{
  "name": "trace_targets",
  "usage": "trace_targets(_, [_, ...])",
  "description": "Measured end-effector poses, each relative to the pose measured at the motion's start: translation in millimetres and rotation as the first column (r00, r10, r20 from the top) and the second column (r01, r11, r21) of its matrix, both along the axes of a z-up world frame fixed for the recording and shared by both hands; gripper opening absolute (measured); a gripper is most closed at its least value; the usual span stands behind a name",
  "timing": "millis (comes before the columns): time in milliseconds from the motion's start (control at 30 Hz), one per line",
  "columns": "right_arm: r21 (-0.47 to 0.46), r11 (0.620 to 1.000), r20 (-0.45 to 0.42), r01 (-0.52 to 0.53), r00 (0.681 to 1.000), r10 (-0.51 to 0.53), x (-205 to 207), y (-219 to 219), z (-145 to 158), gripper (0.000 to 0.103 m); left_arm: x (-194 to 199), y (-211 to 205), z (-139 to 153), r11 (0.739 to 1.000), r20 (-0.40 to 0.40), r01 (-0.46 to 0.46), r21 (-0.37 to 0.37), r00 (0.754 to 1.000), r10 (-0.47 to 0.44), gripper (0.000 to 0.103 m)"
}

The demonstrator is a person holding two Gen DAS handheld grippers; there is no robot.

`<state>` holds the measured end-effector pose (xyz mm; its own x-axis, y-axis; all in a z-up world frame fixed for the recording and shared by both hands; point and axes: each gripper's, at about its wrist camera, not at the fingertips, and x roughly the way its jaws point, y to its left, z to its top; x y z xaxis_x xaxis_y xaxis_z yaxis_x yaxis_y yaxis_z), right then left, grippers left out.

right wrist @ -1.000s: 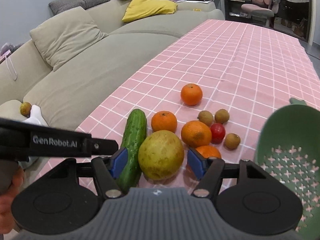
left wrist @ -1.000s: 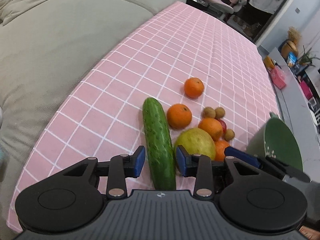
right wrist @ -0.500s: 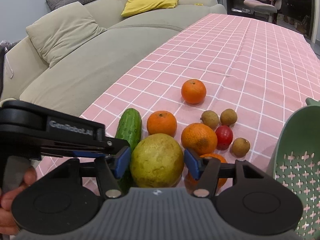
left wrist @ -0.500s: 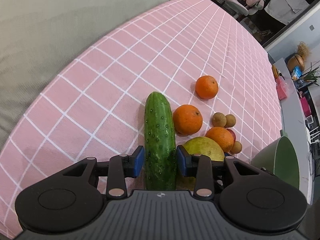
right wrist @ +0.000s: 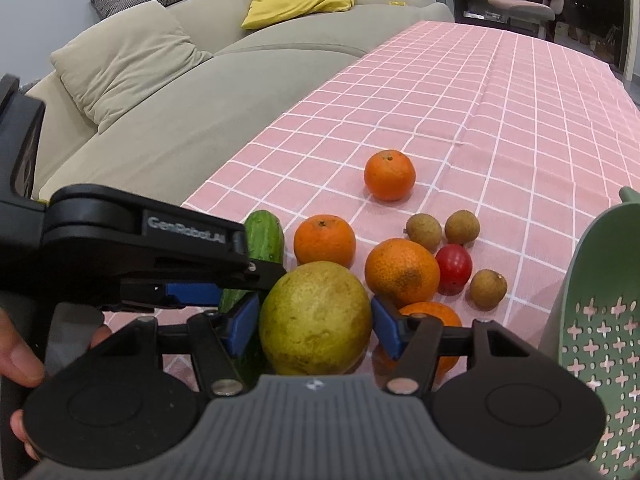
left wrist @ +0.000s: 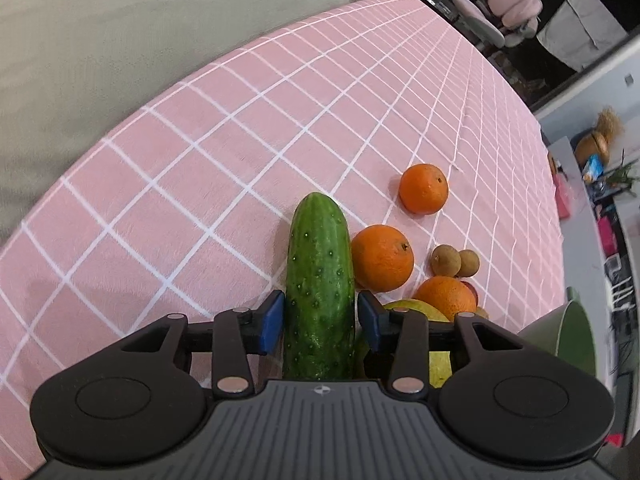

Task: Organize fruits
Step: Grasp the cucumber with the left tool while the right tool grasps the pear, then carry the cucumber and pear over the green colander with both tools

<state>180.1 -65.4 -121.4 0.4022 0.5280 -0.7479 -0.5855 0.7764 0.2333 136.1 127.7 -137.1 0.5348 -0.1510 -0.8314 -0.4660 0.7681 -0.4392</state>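
Note:
A green cucumber (left wrist: pixel 320 280) lies on the pink checked tablecloth (left wrist: pixel 240 120), between the blue pads of my left gripper (left wrist: pixel 320 322), which touch its sides. It also shows in the right wrist view (right wrist: pixel 264 240). My right gripper (right wrist: pixel 316 330) has its pads against a large yellow-green pear (right wrist: pixel 316 320). Several oranges (right wrist: pixel 390 176) (right wrist: pixel 324 240) (right wrist: pixel 402 272), a red cherry tomato (right wrist: pixel 454 264) and three brown longans (right wrist: pixel 424 232) lie beside it.
A green perforated colander (right wrist: pixel 600 320) stands at the right, also at the right edge in the left wrist view (left wrist: pixel 572 336). A beige sofa (right wrist: pixel 160 100) with cushions runs along the table's left edge. The left gripper's body (right wrist: pixel 140 248) crosses the right wrist view.
Both grippers have moved forward and closed in: the left around the cucumber, the right around the pear. The fruits have not shifted.

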Motion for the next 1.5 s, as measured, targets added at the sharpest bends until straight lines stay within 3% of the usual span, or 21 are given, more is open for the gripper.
trace_targets(367, [-0.021,1.0,0.068,-0.021,0.997,0.022,-15.2,1.3,20.2,0.058,-13.2,-7.8,26.6,0.998,0.012,0.01,0.066,1.0,-0.011,0.041])
trace_targets(533, [-0.006,1.0,0.087,-0.009,0.996,0.01,-27.0,-9.2,40.0,0.058,-21.6,-15.1,55.3,0.995,0.07,0.035,0.09,0.997,-0.042,0.041])
trace_targets(800, [0.038,0.998,0.124,0.04,0.991,-0.045,-47.1,-48.4,83.9,0.058,-33.6,-34.7,105.5,0.991,0.173,0.097,0.089,0.979,-0.112,0.041])
trace_targets(1033, [0.042,0.993,0.167,0.11,0.979,-0.116,-51.9,-98.4,119.8,0.058,-19.8,-70.9,130.7,0.977,0.245,0.211,0.02,0.947,-0.209,0.041])
trace_targets(1367, [-0.05,0.971,0.193,0.236,0.956,-0.222,-34.9,-167.8,130.9,0.058,18.7,-125.3,123.2,0.925,0.299,0.377,-0.057,0.89,-0.344,0.041])
trace_targets(1500, [-0.077,0.962,0.177,0.262,0.953,-0.246,-24.1,-185.3,122.3,0.058,30.8,-142.7,111.9,0.912,0.287,0.406,-0.054,0.881,-0.375,0.041])
